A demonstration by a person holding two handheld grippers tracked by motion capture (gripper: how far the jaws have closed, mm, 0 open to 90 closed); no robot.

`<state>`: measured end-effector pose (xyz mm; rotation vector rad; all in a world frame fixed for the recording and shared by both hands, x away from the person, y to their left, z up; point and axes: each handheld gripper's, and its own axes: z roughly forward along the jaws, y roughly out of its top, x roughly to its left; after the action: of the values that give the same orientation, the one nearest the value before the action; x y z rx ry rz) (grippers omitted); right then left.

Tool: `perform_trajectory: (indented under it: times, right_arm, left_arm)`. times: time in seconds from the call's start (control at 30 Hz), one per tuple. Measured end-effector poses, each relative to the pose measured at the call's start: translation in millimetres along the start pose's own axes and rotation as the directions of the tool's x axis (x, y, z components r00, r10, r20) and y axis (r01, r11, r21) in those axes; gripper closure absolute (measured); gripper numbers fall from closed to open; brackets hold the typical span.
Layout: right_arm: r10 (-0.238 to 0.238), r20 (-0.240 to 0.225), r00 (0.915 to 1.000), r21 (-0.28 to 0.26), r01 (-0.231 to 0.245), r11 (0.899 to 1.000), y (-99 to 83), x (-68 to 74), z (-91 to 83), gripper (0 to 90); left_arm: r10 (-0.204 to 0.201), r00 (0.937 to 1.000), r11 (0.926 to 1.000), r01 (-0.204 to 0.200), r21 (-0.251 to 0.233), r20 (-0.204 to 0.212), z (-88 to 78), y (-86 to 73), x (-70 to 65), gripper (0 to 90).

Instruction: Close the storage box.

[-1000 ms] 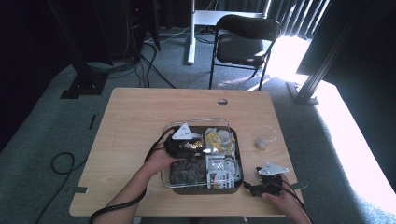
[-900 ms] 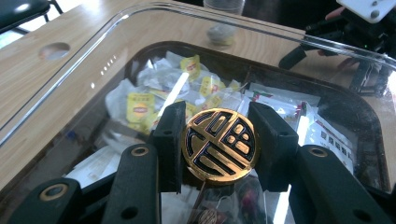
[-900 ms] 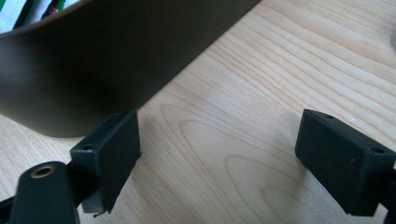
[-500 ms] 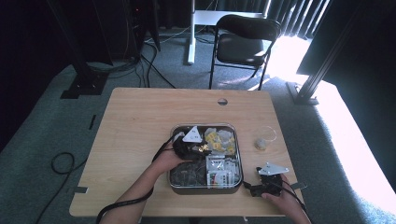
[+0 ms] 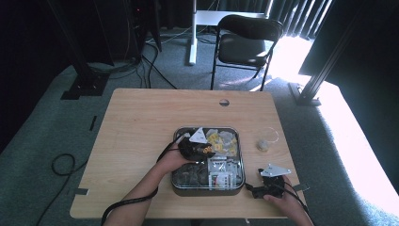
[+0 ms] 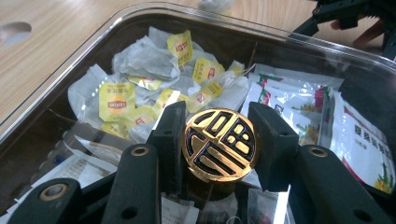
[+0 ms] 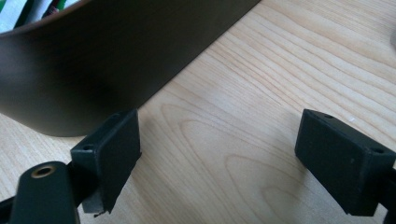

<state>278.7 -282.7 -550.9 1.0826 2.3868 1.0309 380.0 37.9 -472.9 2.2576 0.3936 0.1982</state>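
The gold-and-black round lid [image 6: 220,144] is clamped between the jaws of the left gripper [image 6: 219,140], low over the clear-walled tray [image 5: 178,188], with yellow-tagged tea bags [image 6: 140,84] and printed sachets [image 6: 345,130] close beneath and the tray wall alongside. The right gripper [image 7: 219,154] rests on the wooden table [image 5: 141,117] beside the tray's near right corner, jaws parted and empty. Since a second ago, the left gripper has come down and in over the tray.

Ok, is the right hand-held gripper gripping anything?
No, the right hand-held gripper stands open over the bare light wooden table, nothing between its jaws.
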Motion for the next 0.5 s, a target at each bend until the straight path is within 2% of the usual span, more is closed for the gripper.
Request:
perform_trajectory:
  times: [0.07, 0.33, 0.5]
  right_arm:
    - [0.000, 0.000, 1.0000, 0.000, 0.000, 1.000, 0.0, 0.1, 0.0, 13.6]
    - [0.000, 0.000, 1.0000, 0.000, 0.000, 1.000, 0.0, 0.1, 0.0, 13.7]
    - [0.000, 0.001, 1.0000, 0.000, 0.000, 1.000, -0.1, 0.2, -0.1, 13.7]
  left_arm:
    - [0.009, 0.9999, 0.9997, -0.009, 0.022, -0.005, 1.9, 0.9, -0.6, 59.1]
    - [-0.009, 0.9999, 0.9998, 0.009, 0.016, -0.014, 2.9, 0.6, -2.3, 59.1]
    - [-0.029, 0.9996, 0.9995, 0.029, 0.007, -0.002, 4.2, -3.8, -2.1, 59.0]
